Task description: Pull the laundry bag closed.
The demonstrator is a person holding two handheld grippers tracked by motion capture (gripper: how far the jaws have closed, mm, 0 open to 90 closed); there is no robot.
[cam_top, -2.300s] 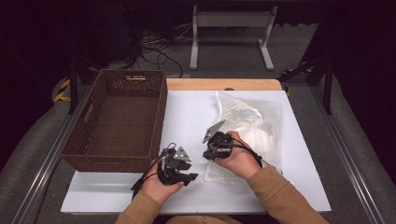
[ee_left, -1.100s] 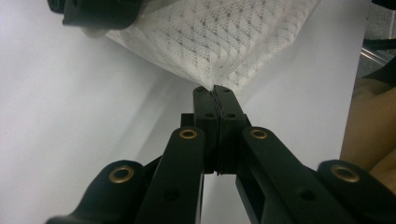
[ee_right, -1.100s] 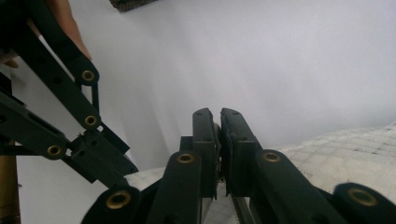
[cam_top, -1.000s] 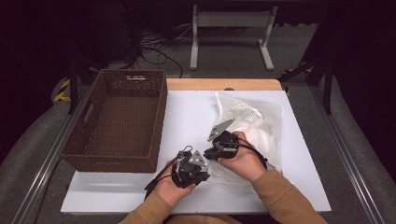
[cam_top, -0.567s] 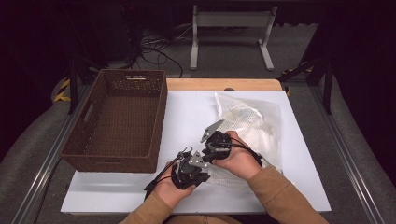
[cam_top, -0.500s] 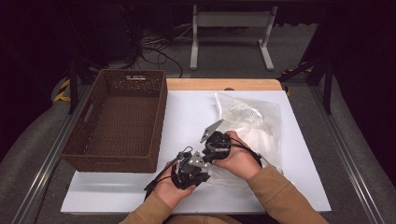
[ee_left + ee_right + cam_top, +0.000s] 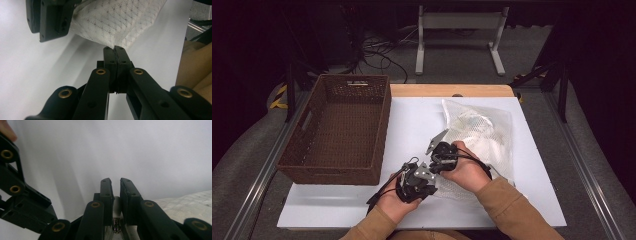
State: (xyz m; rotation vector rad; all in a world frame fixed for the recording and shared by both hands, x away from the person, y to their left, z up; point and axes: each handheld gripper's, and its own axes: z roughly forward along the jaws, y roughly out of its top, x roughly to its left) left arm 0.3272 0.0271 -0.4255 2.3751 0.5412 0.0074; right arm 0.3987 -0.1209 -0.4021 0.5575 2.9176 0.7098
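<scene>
A white mesh laundry bag (image 7: 479, 137) lies on the white table (image 7: 412, 120) in the right half of the high view, its near corner reaching down toward the lower middle of the frame, where both hands meet. A brown wicker basket (image 7: 339, 127) stands at the left of that view, well apart from the bag.

The left claw (image 7: 424, 175) sits at the bottom centre of the high view, held in the person's left hand (image 7: 394, 202). In the left gripper view its jaws are pressed fully together on the very edge of the mesh bag (image 7: 117, 22), which spreads up and away toward the top of the frame; the fabric is pinched between the pads at the tips.

The right claw (image 7: 437, 145) lies just above and to the right of the left one in the high view, held in the right hand (image 7: 469, 172) that rests on the bag's near end. In the right gripper view its jaws stand a narrow gap apart and have just been closing. A small metal zipper pull (image 7: 116, 225) sits low between them, at the bottom centre of the frame, with the zipper's teeth running down below it. Whether the pads actually press on the pull cannot be told from that view. The mesh fabric shows at the lower right there, and part of the left claw (image 7: 22, 202) shows at the left edge.
</scene>
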